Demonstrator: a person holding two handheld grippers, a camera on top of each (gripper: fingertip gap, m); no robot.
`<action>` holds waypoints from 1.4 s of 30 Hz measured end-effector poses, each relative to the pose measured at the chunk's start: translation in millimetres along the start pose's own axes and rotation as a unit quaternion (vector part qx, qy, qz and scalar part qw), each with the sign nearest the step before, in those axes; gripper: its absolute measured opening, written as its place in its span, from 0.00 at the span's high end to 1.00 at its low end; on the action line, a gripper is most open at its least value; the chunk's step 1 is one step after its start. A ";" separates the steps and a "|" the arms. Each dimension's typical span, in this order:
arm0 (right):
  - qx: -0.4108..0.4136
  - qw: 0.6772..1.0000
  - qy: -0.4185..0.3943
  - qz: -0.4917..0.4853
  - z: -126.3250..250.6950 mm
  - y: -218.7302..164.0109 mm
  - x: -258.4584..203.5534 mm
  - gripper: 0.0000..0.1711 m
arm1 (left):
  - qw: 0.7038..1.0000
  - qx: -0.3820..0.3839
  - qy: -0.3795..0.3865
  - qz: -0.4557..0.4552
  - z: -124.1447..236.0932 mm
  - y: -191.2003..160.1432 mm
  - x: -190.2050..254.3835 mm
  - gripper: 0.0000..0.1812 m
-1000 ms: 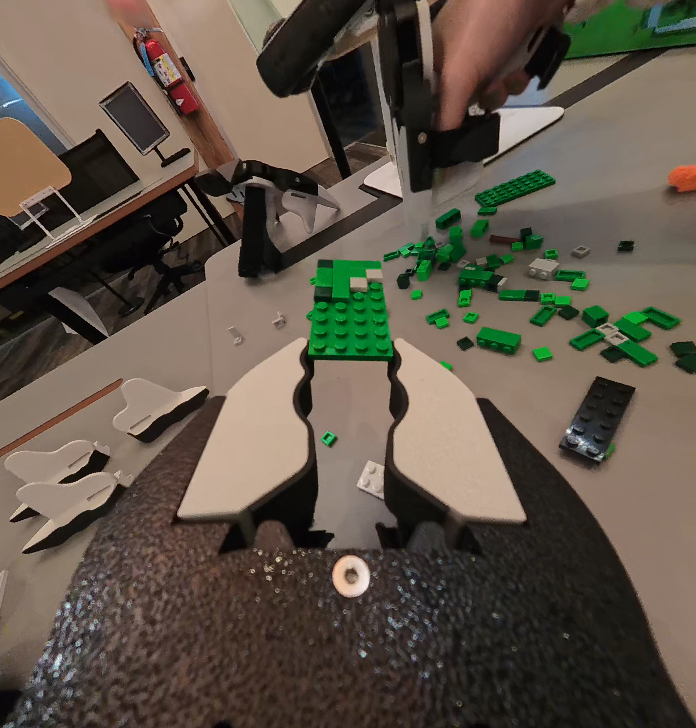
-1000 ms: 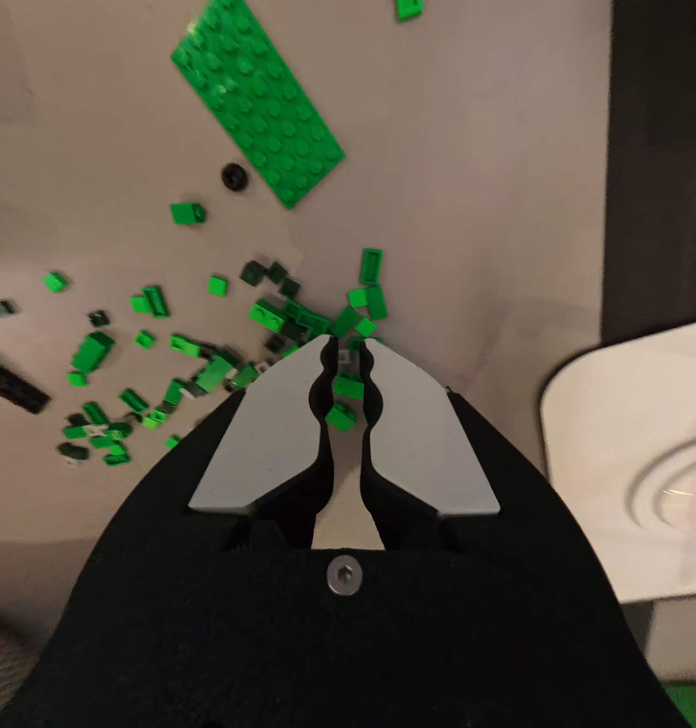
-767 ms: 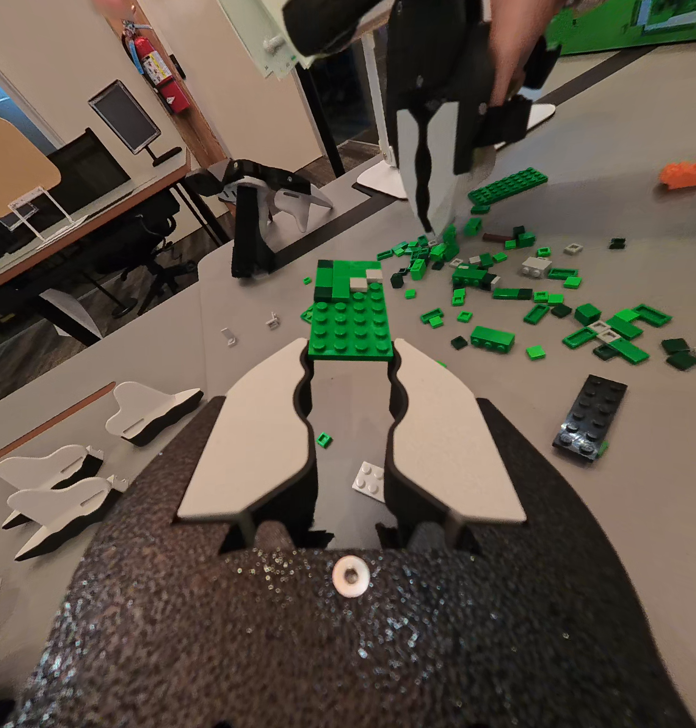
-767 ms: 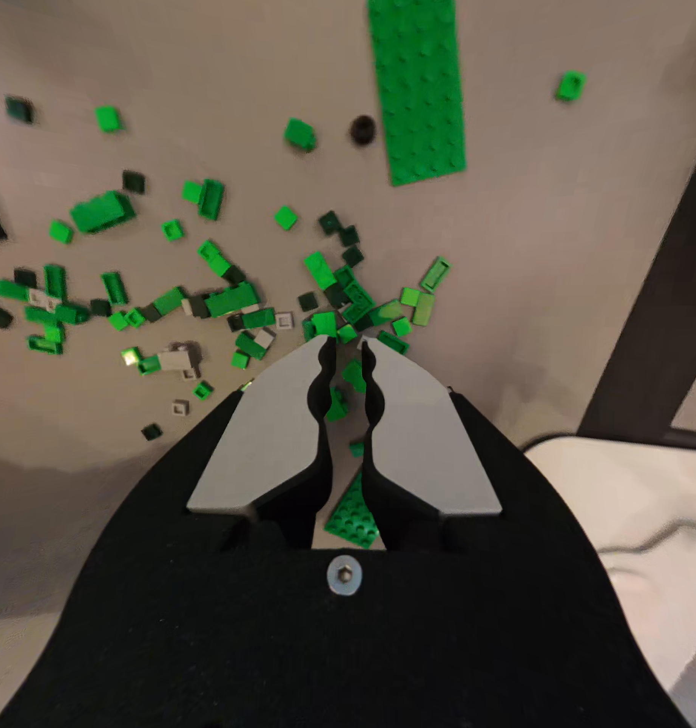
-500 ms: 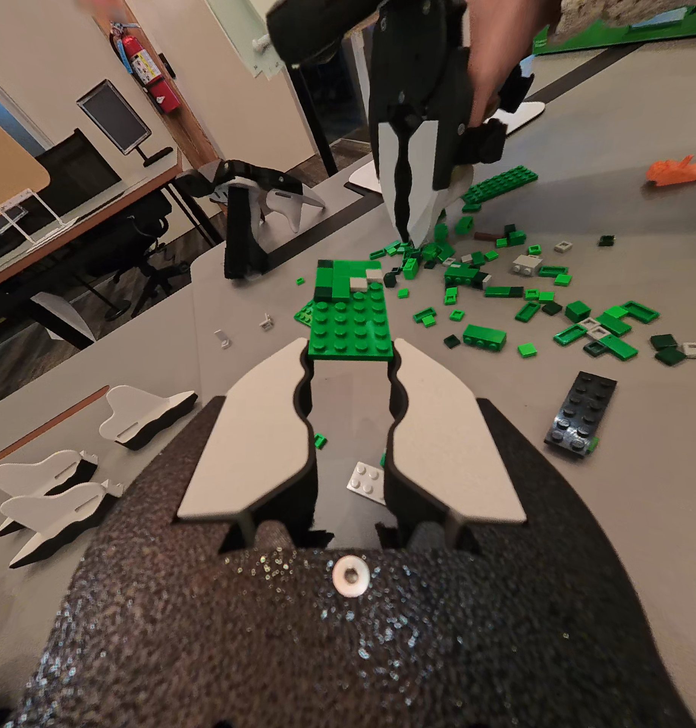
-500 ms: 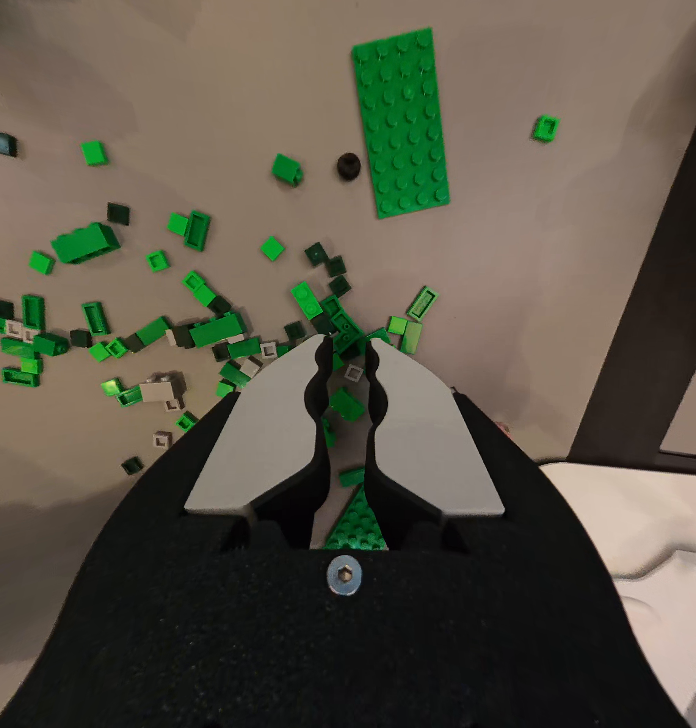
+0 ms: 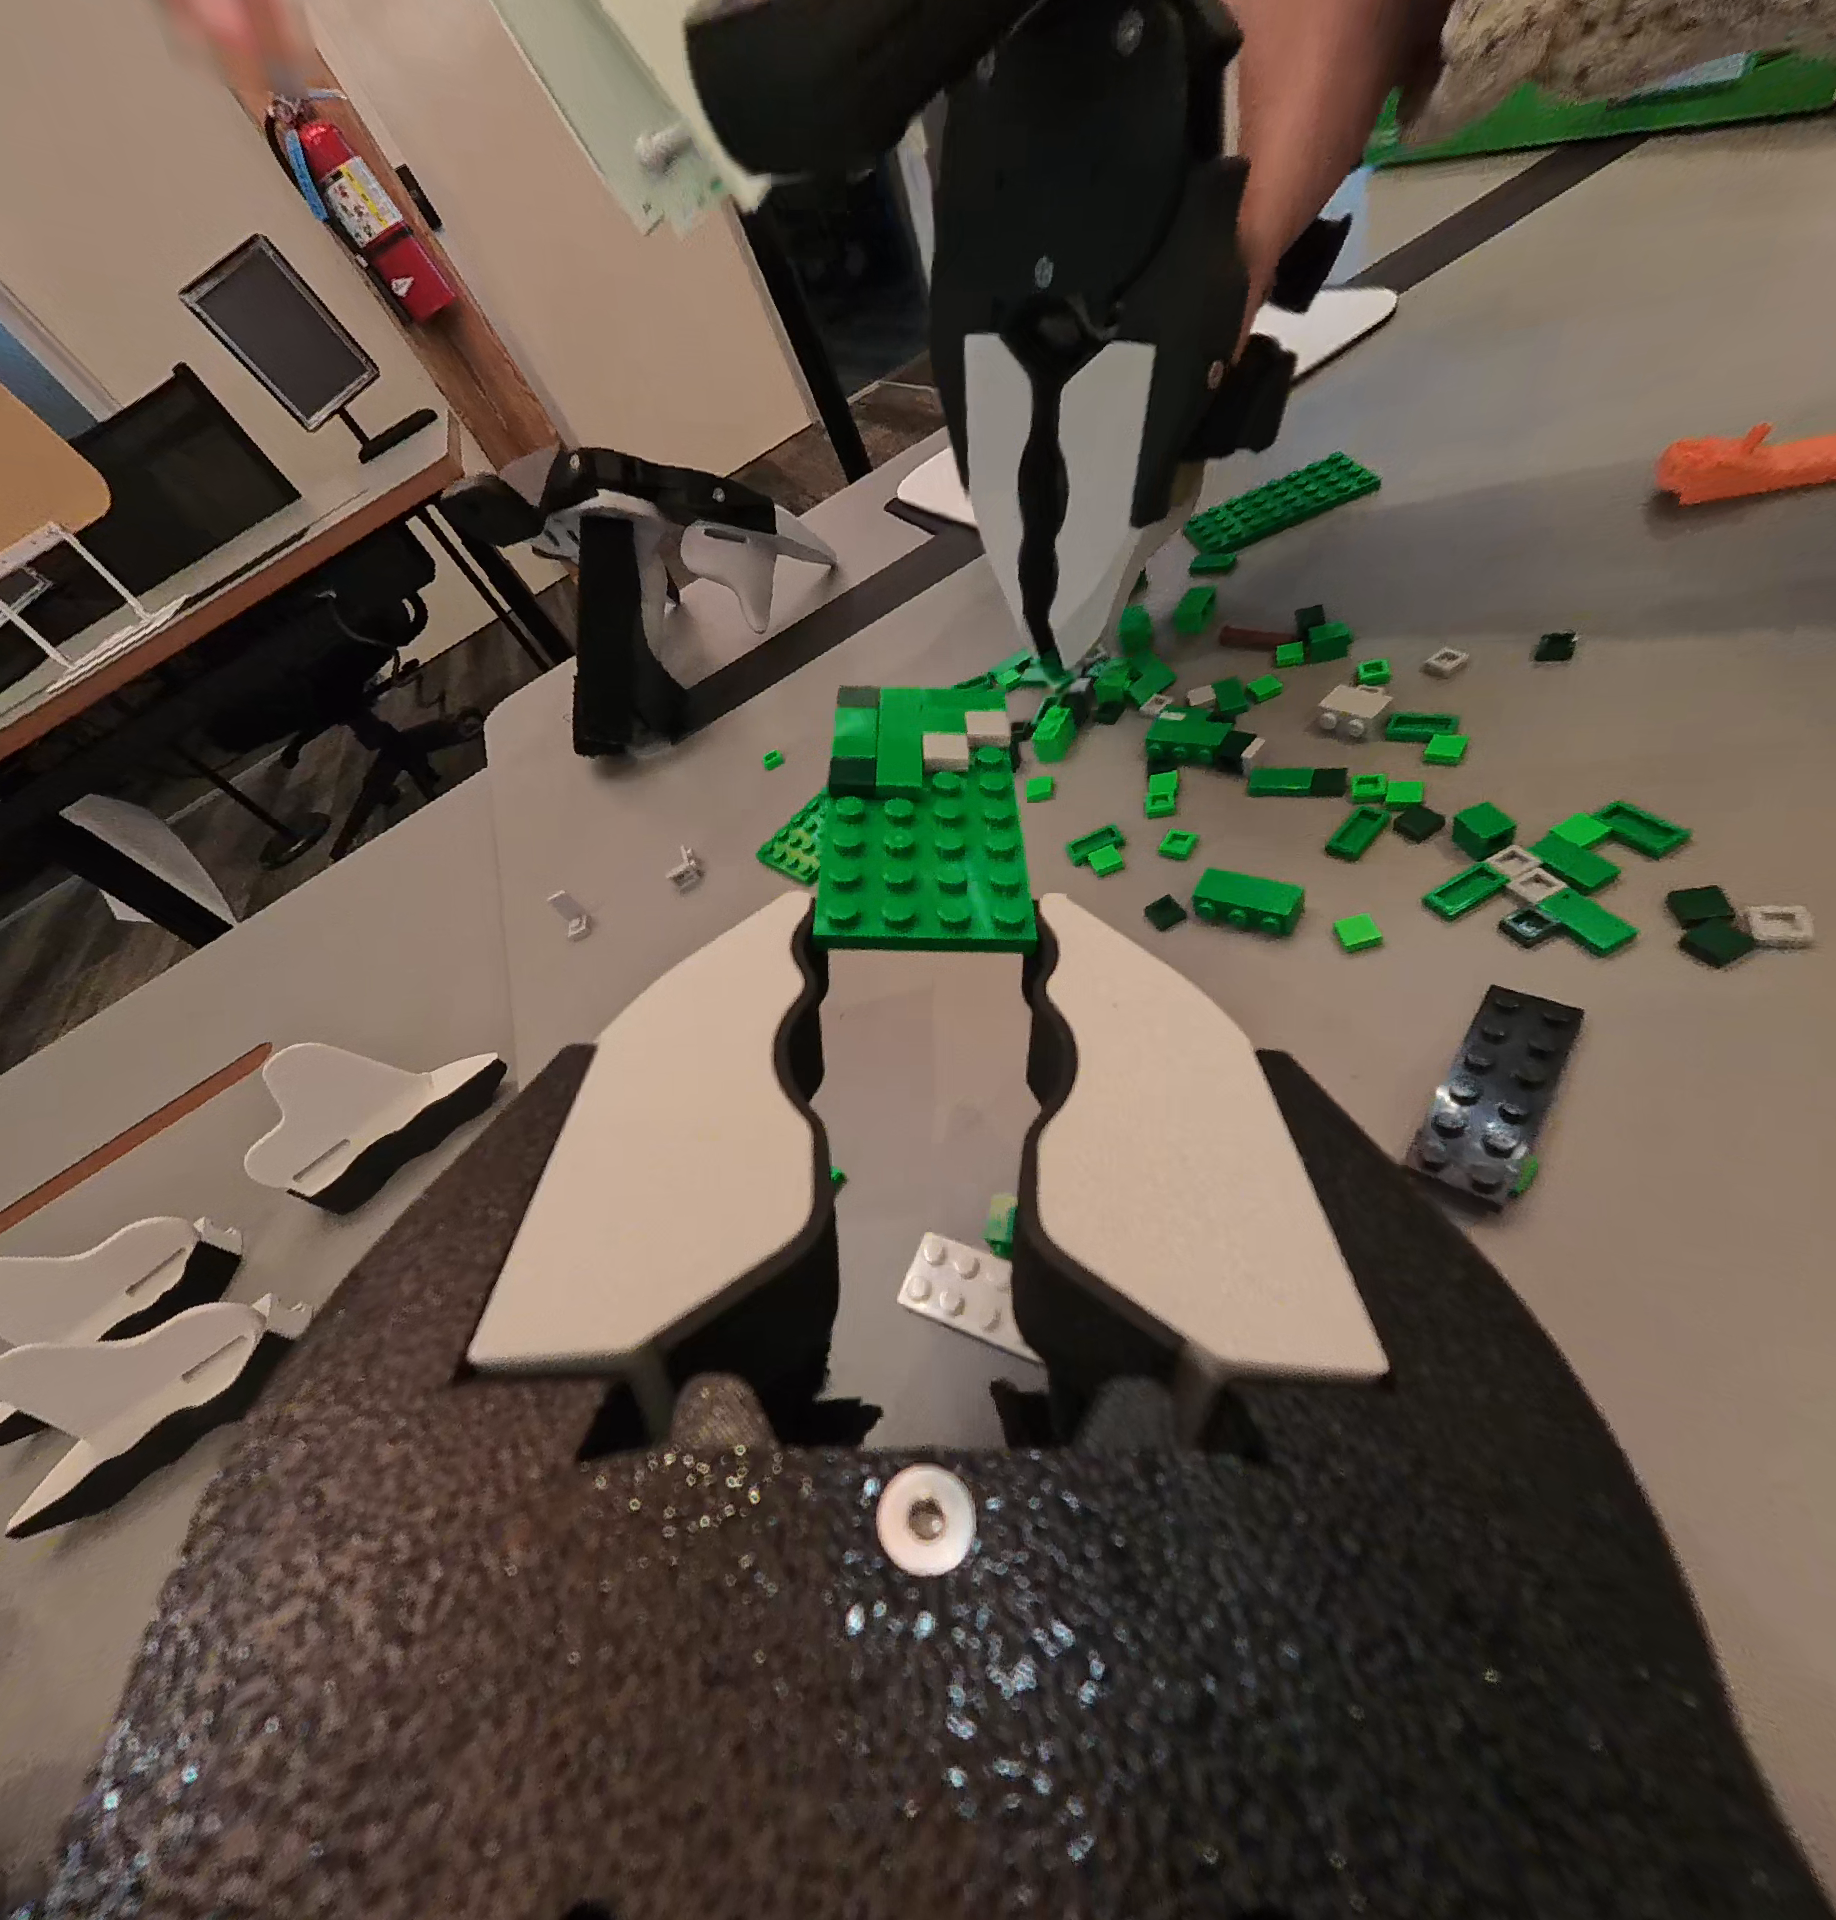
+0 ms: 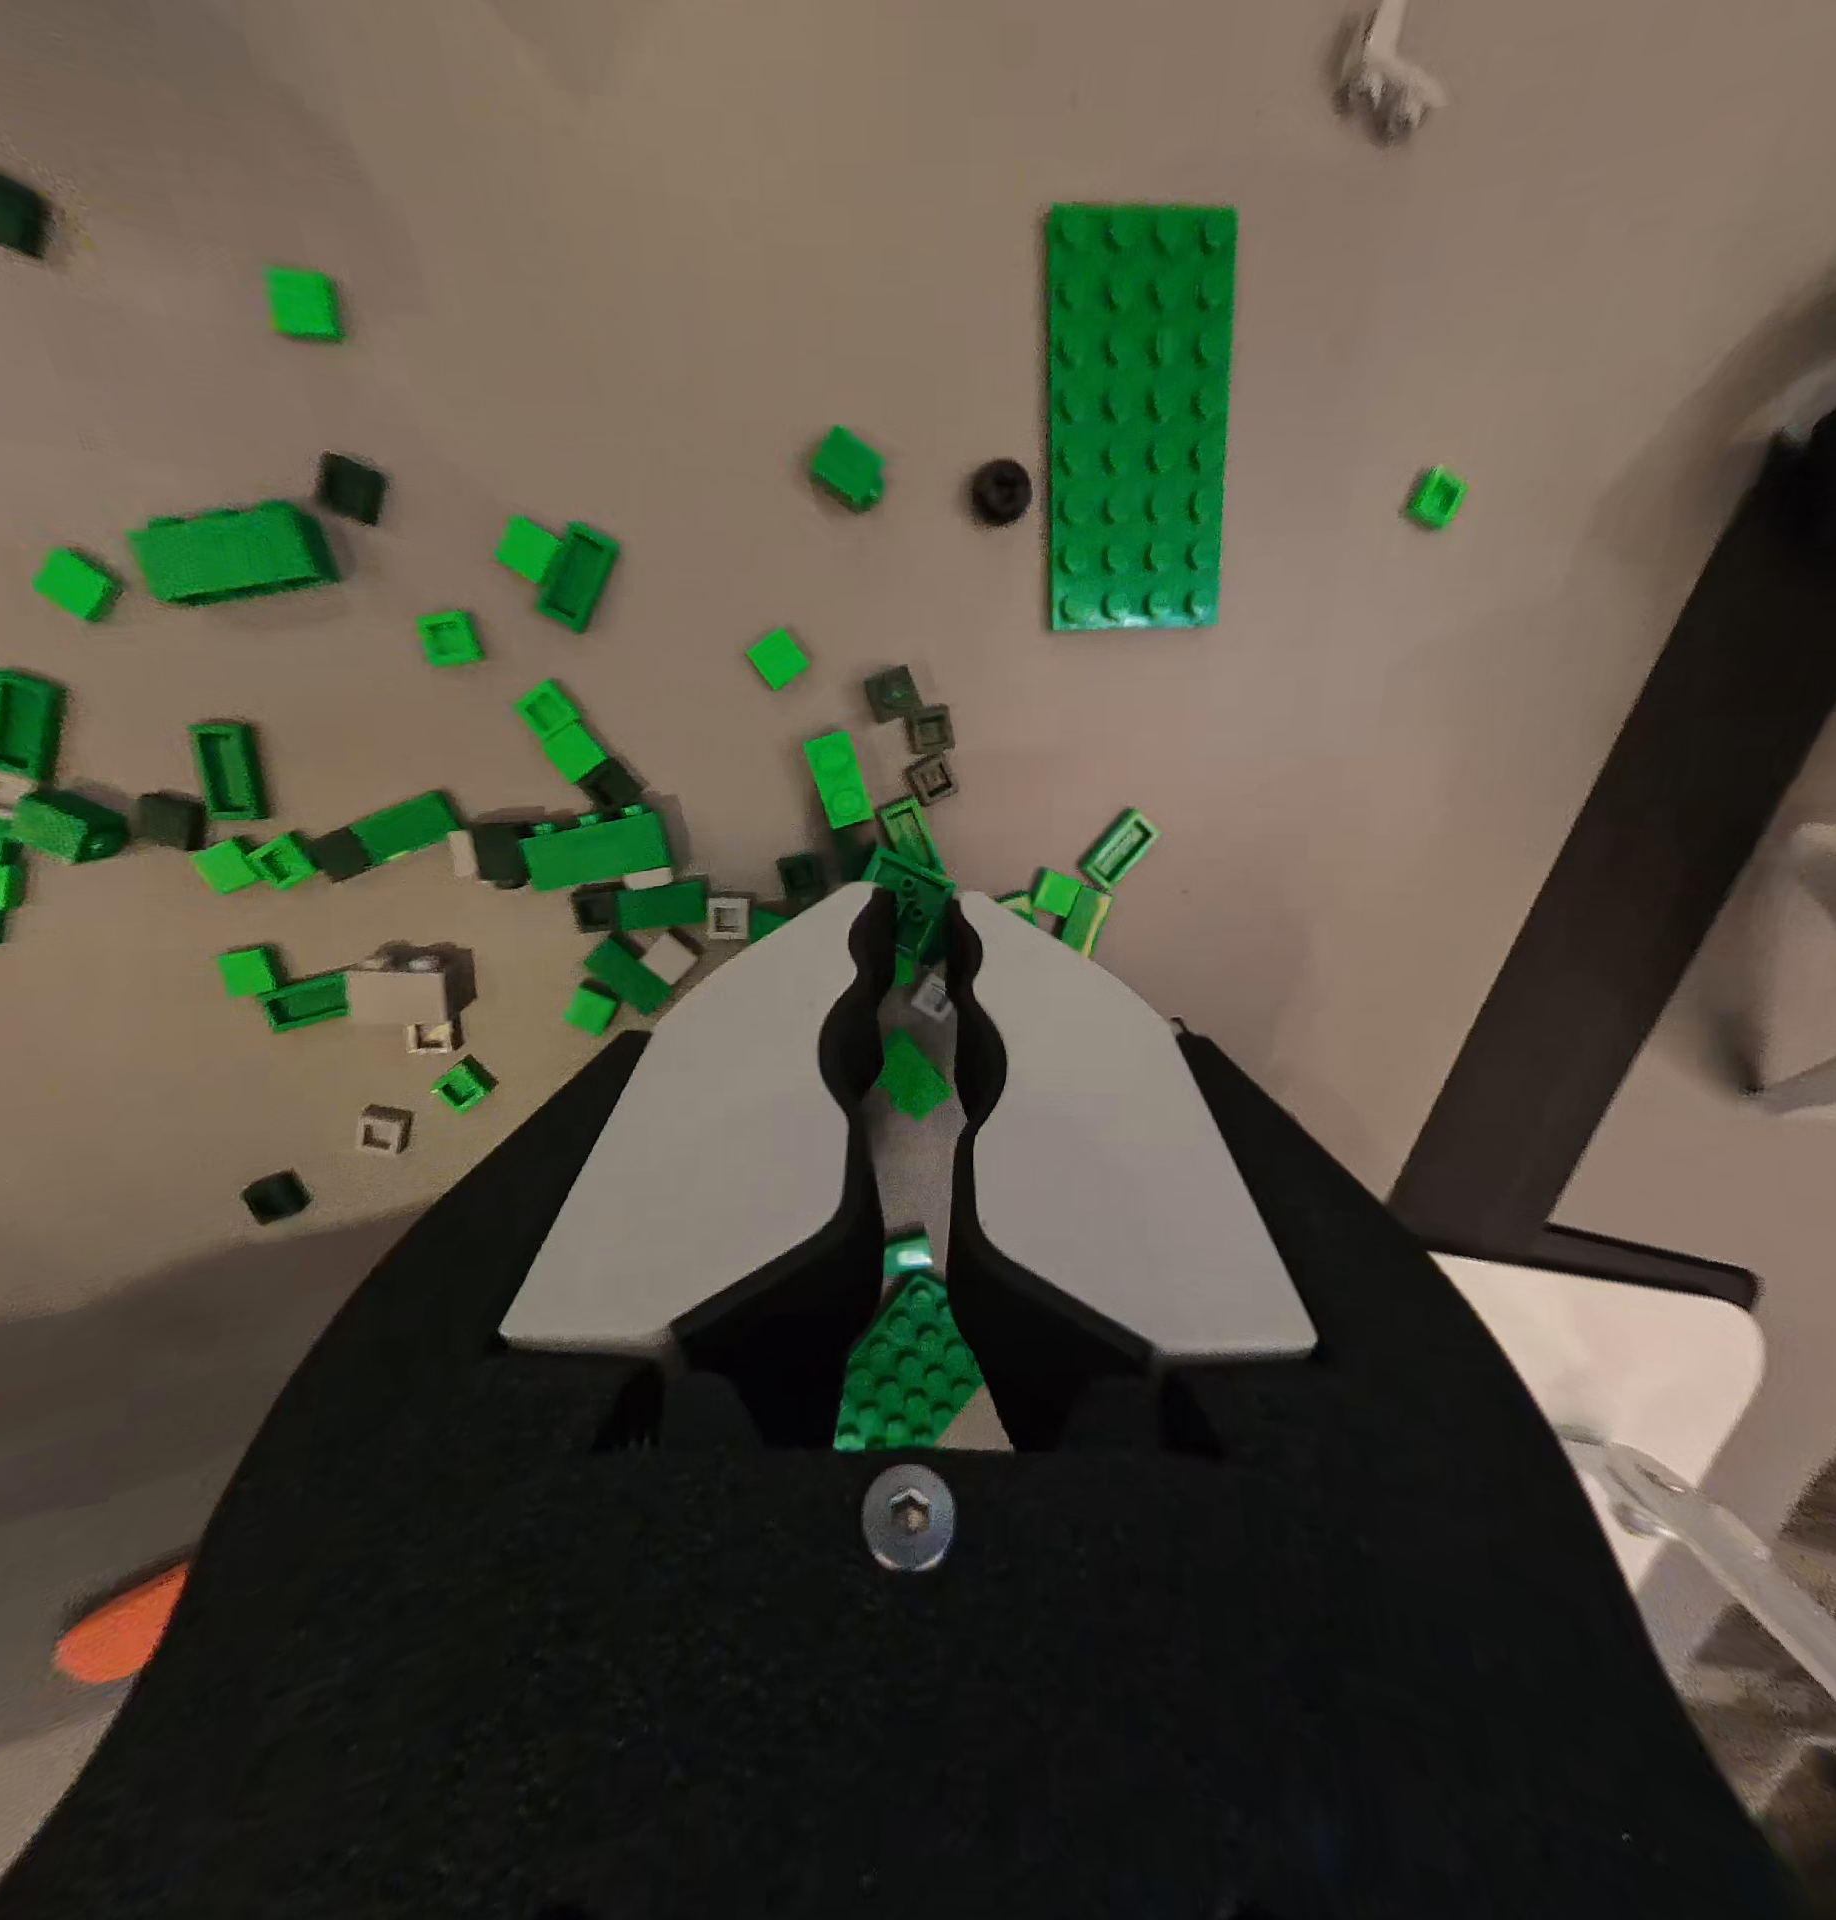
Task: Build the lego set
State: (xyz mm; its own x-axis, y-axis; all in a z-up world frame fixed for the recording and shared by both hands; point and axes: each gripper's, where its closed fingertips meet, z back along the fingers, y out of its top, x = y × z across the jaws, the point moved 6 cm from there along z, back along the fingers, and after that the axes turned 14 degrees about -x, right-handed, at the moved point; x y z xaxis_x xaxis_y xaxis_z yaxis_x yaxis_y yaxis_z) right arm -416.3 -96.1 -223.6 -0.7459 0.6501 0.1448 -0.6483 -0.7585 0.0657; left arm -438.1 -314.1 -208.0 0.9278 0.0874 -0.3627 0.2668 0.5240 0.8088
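The bright green studded plastic base plate [image 7: 929, 868], with a few dark green, light green and grey flat tiles [image 7: 914, 732] already pressed onto its far end, is pinched by its near edge between the tips of the left gripper [image 7: 929, 930], its jaws spread only to the plate's width; it is presumably held steady like this so that further pieces can be pushed down onto its bare studs. Just beyond the plate's far corner, the right gripper [image 8: 912, 909] is pointed almost straight down into the scattered heap of small loose green bricks and tiles [image 8: 602, 852], its jaws narrowed to a slim gap around a small dark green square piece [image 8: 914, 899]; whether that piece is actually clamped cannot be told. The pale, flat-faced fingers [image 8: 748, 1122] have wavy black inner edges, a shape that appears suited to gripping small hard parts. The pieces are glossy, rigid and sharp-cornered, some lying hollow side up. A longer green studded plate [image 8: 1140, 416] lies flat and apart from the heap, a black studded plate [image 7: 1496, 1101] lies to the right, and everything rests on the smooth matte grey table [image 7: 1672, 1351].
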 end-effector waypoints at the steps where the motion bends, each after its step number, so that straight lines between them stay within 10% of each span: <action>1: 0.009 1.000 -0.011 0.011 6.1 0.9 -4.8 0.95 | 1.000 0.005 -0.001 -0.002 0.4 1.6 1.3 0.80; 8: 0.044 0.997 -0.040 0.053 50.8 -3.6 -74.8 0.95 | 0.998 0.012 -0.016 -0.064 -2.7 13.1 25.0 0.80; 14: -0.087 0.988 -0.106 0.067 57.2 -52.9 -144.9 0.95 | 0.999 0.030 -0.005 -0.030 2.9 14.6 16.9 0.80; 21: -0.335 0.880 -0.269 0.204 48.7 -105.3 -222.6 0.95 | 0.999 0.047 -0.004 -0.017 7.6 17.2 15.7 0.80; 29: -0.062 0.980 -0.187 0.001 78.9 -110.5 -274.1 0.86 | 0.997 0.051 -0.048 -0.040 3.4 25.1 38.1 0.81; 38: 0.127 0.968 0.009 -0.214 43.5 -127.0 -295.9 0.90 | 0.972 0.079 -0.174 -0.135 8.2 45.9 102.2 0.80; 42: 0.157 0.979 0.002 -0.133 38.3 -119.0 -302.0 0.90 | 0.933 0.112 -0.277 -0.199 21.0 48.1 135.9 0.80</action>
State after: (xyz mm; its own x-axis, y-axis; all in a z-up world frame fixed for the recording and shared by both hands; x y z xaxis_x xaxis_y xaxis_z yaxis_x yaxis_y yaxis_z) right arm -108.0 -203.9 -237.2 -0.5579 0.8262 0.0780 -0.7410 -0.5383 0.4013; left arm -293.7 -294.8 -208.7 0.7188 -0.5610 -0.4105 0.6101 0.2261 0.7594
